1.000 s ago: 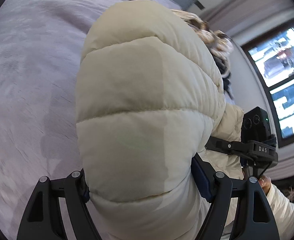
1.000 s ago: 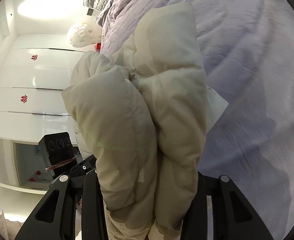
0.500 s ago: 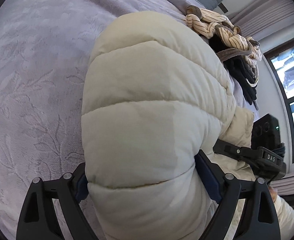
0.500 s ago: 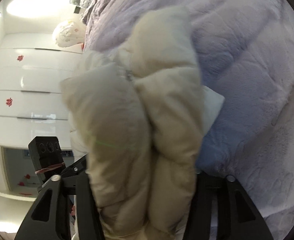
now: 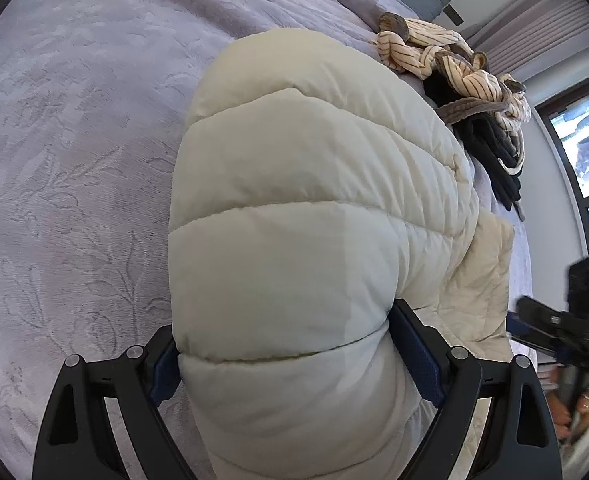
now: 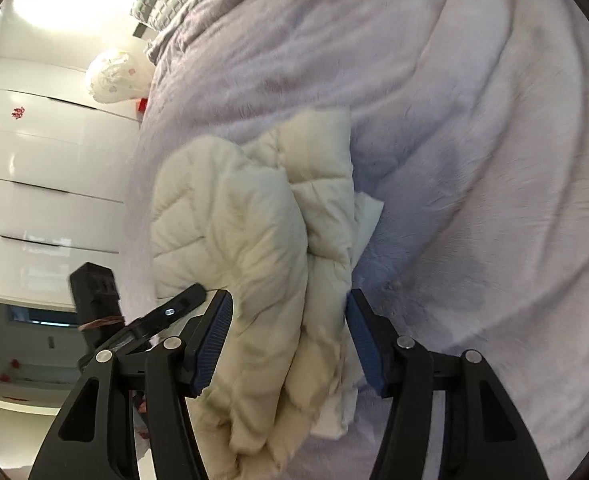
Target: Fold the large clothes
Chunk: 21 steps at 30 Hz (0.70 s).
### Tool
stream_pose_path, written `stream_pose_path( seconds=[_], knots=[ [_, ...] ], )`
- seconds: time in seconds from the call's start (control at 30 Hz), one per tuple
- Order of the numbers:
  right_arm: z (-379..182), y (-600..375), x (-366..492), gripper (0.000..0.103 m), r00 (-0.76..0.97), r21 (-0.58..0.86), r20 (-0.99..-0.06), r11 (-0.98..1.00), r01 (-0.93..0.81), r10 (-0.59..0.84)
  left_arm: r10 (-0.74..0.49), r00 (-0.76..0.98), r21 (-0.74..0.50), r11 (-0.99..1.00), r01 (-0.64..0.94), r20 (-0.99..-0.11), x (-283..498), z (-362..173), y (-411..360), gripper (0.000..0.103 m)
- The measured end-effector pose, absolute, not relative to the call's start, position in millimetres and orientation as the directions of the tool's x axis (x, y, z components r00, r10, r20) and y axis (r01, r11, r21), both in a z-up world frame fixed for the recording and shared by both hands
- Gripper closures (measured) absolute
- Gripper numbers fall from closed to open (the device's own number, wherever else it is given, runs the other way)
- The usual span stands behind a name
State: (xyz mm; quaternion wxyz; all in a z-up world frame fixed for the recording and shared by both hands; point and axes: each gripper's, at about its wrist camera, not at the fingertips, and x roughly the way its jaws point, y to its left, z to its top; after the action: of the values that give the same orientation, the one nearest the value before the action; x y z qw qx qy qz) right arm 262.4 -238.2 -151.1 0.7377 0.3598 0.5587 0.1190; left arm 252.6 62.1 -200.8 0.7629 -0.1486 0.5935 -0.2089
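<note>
Cream quilted puffer jacket (image 5: 314, 240) lies bunched on the lavender bedspread (image 5: 74, 140), and I have my left hand-held gripper (image 5: 286, 356) clamped across its thick folded end. My right hand-held gripper (image 6: 290, 344) stands released, pads apart around the jacket's other bunched folds, near a striped garment pile (image 5: 454, 64).

Puffer jacket (image 5: 302, 240) hides left gripper's (image 5: 290, 344) fingertips.

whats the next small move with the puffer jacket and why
Probably open the left gripper and draw back. The cream puffer jacket already lies bundled on the lavender bedspread, and the right gripper looks spread with its pads barely touching the fabric, so only the left one grips.
</note>
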Motion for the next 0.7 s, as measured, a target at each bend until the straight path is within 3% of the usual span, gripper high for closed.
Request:
stream_pose_path(
  seconds=[0.17,0.37,0.7],
  knots=[
    [-111,-219,252,0.066,0.385,0.661,-0.728,0.730,0.173,0.567,-0.471,0.214,-0.449,0.882,0.145,-0.856,251,-197,61,0.011],
    [-83,-174,246,0.070,0.370,0.608,-0.742,0.793,0.020,0.560,-0.429,0.233,-0.408,0.903,0.135,-0.873,249,-184,62,0.011],
    [-108,-142,236,0.070,0.282,0.507,-0.817,0.859,-0.062,0.503,-0.417,0.371,-0.382,0.909,0.167,-0.829,212,-117,104,0.011]
  ],
)
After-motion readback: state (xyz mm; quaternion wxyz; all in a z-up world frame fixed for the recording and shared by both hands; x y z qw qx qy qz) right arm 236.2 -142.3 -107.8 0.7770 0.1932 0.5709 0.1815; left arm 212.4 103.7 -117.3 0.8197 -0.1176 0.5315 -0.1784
